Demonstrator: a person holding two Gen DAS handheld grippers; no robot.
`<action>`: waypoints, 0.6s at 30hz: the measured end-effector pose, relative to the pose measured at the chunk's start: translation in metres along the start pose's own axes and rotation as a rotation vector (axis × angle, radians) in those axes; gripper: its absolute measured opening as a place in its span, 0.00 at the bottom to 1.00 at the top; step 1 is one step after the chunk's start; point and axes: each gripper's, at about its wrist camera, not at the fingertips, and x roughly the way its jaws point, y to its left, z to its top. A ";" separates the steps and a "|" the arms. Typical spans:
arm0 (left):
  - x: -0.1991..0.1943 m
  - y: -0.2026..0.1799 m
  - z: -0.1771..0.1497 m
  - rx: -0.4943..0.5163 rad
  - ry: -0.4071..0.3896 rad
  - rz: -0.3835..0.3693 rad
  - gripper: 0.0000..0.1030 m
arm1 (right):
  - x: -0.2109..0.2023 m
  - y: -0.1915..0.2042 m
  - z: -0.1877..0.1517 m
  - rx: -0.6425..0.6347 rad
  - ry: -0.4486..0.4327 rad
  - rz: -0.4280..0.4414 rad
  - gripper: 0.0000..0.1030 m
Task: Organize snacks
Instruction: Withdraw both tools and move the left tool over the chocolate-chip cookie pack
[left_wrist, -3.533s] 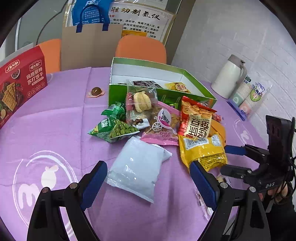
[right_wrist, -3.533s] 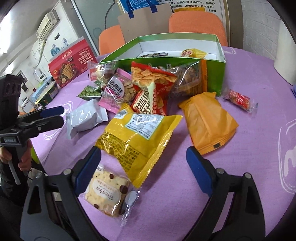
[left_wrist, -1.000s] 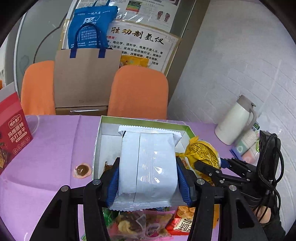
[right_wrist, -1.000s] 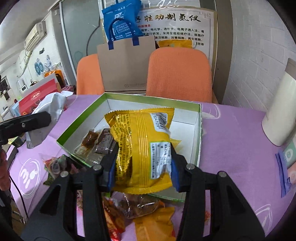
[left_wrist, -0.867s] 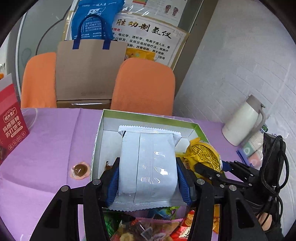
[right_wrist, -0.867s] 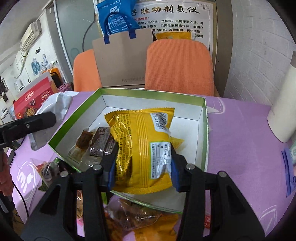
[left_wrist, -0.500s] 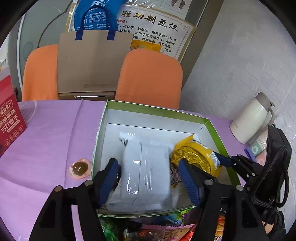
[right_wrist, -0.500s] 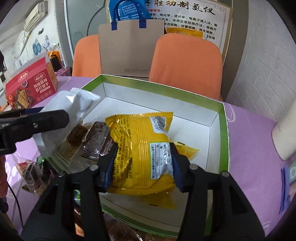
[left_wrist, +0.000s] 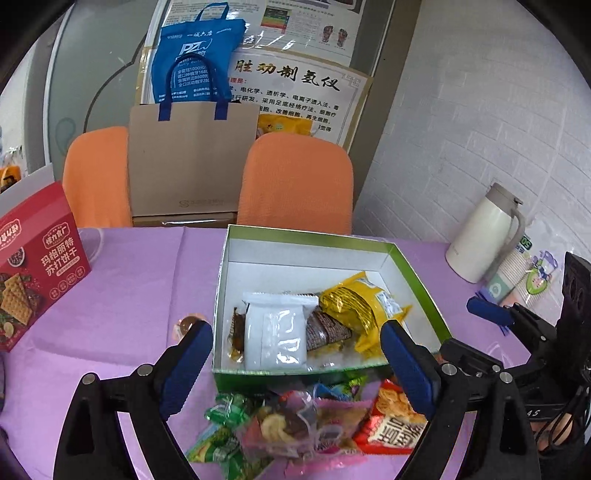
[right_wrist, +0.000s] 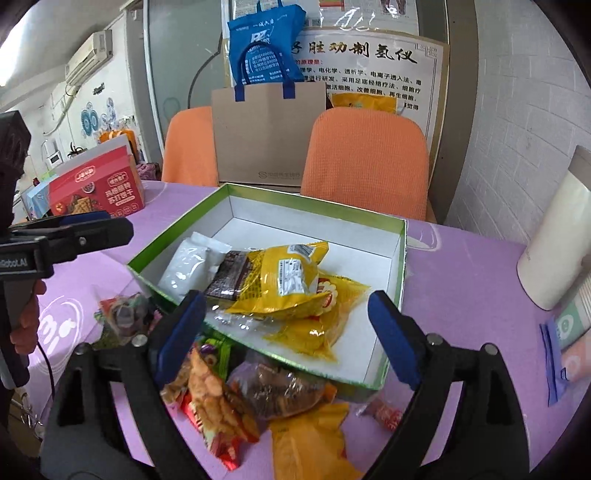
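A green box (left_wrist: 417, 269) (right_wrist: 402, 266) with a white inside stands on the purple table. Inside it lie a white pouch (left_wrist: 275, 334) (right_wrist: 188, 262), a yellow bag (left_wrist: 354, 306) (right_wrist: 284, 284) and a few small dark bars (left_wrist: 325, 332). My left gripper (left_wrist: 295, 365) hangs over the box's near wall, its jaws opening with nothing pressed between the pads. My right gripper (right_wrist: 286, 332) hovers above the box's near corner, jaws also opening, the yellow bag lying free beyond them. Loose snack packets (left_wrist: 295, 428) (right_wrist: 221, 398) are heaped in front of the box.
A red cracker box (left_wrist: 33, 266) (right_wrist: 96, 192) stands at the left. A white jug (left_wrist: 484, 236) (right_wrist: 554, 243) and a sleeve of paper cups (left_wrist: 517, 273) are at the right. Two orange chairs (left_wrist: 295, 184) and a paper bag (left_wrist: 188, 158) stand behind the table. A small jelly cup (left_wrist: 186, 323) lies left of the box.
Both grippers have let go: the white pouch and the yellow bag dropped into the green box. Both jaws have spread wide and both grippers have drawn back from the box.
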 end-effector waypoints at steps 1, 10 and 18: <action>-0.008 -0.003 -0.006 0.010 0.001 -0.020 0.91 | -0.011 0.002 -0.004 -0.006 -0.011 0.006 0.89; -0.051 -0.029 -0.074 0.081 0.085 -0.235 0.91 | -0.074 0.021 -0.059 -0.084 0.027 0.038 0.94; -0.053 -0.057 -0.141 0.212 0.214 -0.275 0.91 | -0.080 0.031 -0.110 -0.090 0.147 0.096 0.94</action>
